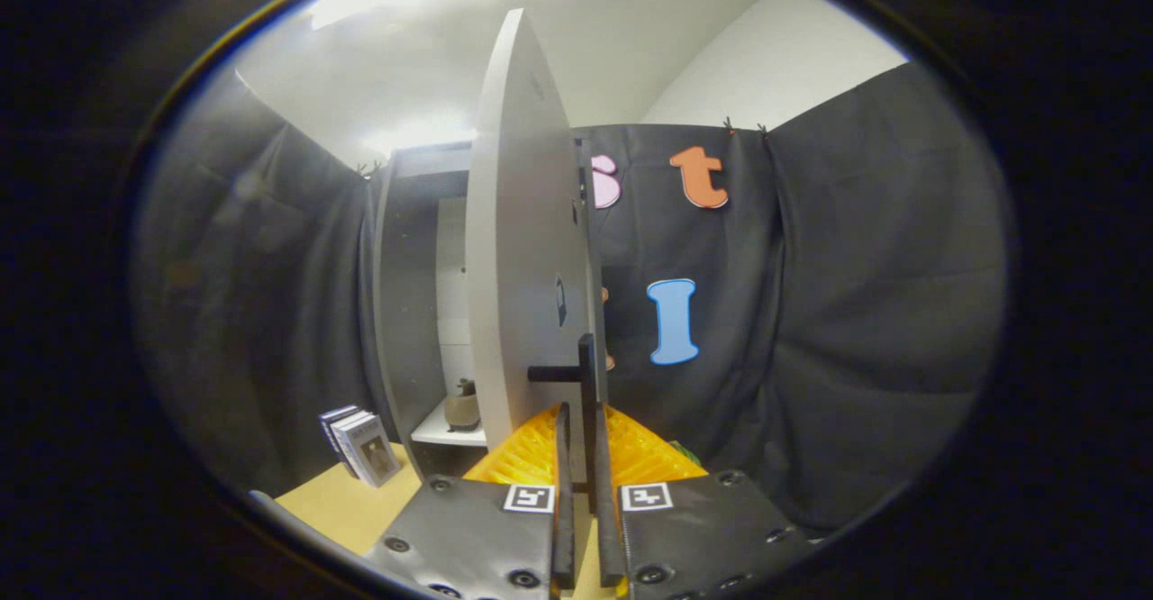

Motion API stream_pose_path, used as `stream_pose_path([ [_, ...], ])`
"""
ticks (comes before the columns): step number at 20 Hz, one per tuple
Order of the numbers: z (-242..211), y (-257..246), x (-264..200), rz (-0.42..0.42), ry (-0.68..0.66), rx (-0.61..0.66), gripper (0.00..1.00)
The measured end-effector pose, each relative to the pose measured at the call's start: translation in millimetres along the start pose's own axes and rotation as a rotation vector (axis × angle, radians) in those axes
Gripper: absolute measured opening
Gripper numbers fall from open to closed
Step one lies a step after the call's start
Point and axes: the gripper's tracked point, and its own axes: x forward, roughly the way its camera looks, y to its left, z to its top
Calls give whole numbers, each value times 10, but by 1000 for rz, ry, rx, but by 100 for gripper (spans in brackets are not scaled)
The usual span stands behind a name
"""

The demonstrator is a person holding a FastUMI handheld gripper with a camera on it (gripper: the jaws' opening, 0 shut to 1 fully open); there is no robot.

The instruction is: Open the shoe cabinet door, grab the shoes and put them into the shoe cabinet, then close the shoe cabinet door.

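Gripper [582, 483] pinching the black handle [587, 384] of the shoe cabinet door [518, 249], 2 fingers pressed on its vertical bar. Door edge-on dead ahead, long axis upright, swung open. Beyond, left: cabinet [410, 294] interior, 1 brownish shoe [463, 409] on the shelf (detail unclear).

No legible text on anything
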Motion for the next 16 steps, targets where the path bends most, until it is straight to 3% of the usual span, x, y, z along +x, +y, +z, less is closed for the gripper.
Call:
stream_pose_path([
  [12, 36, -647, -235, -148, -20, 7, 16],
  [16, -6, -647, -307, -144, -17, 9, 17],
])
